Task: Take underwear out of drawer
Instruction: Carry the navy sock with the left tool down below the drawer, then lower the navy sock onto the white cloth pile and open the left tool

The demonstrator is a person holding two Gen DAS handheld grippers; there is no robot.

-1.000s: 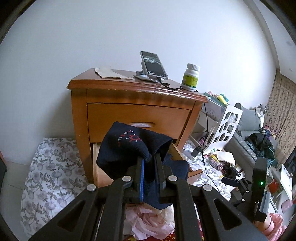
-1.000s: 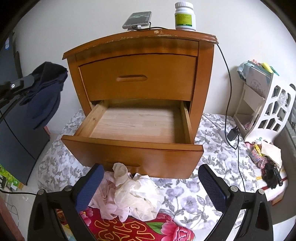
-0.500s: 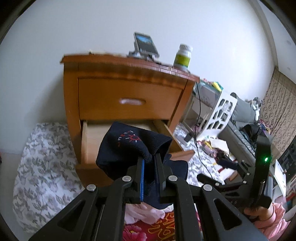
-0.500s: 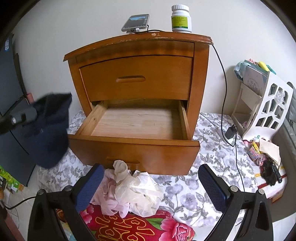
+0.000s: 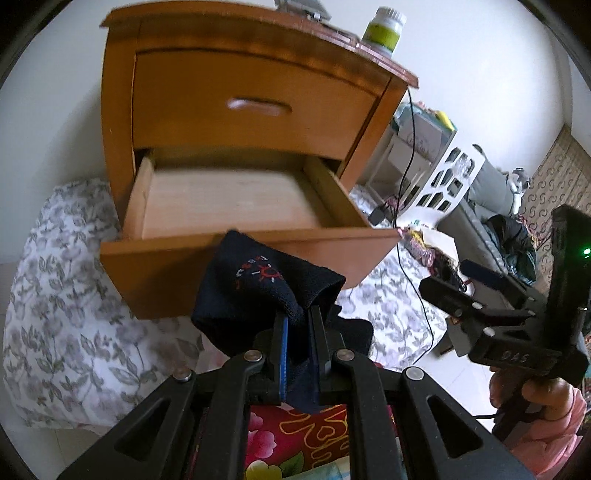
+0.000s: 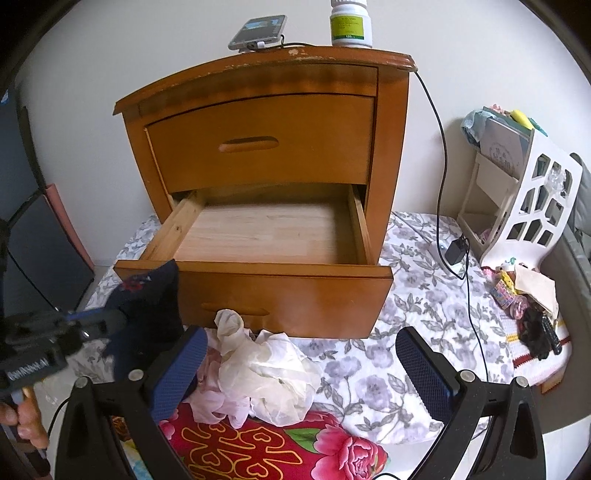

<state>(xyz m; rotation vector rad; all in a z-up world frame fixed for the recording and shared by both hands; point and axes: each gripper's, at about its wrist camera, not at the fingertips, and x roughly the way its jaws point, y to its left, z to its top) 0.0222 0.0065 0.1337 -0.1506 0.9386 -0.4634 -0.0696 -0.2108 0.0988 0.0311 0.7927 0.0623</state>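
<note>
The nightstand's lower drawer [image 6: 295,291] is pulled out, and its bare wooden bottom [image 5: 236,195] holds nothing. My left gripper [image 5: 299,325] is shut on a dark navy pair of underwear [image 5: 266,291] with a small red print. It hangs low in front of the drawer's left front corner. The right wrist view shows that underwear [image 6: 147,306] too, draped from the left gripper [image 6: 99,317]. My right gripper [image 6: 299,332] stands open and empty before the drawer front. Below it, a pile of pale cream and pink underwear [image 6: 266,365] lies on the floral sheet.
The nightstand [image 6: 258,147] carries a phone [image 6: 258,33] and a pill bottle [image 6: 351,22]. A black cable with a charger [image 6: 456,251] runs down its right side. A white rack [image 6: 528,206] stands at the right. A red floral blanket [image 6: 277,446] lies nearest, and a dark screen [image 6: 33,258] is at the left.
My left gripper has come down with the navy underwear, from beside the upper drawer to low in front of the open drawer. The right gripper has stayed in place, still open.
</note>
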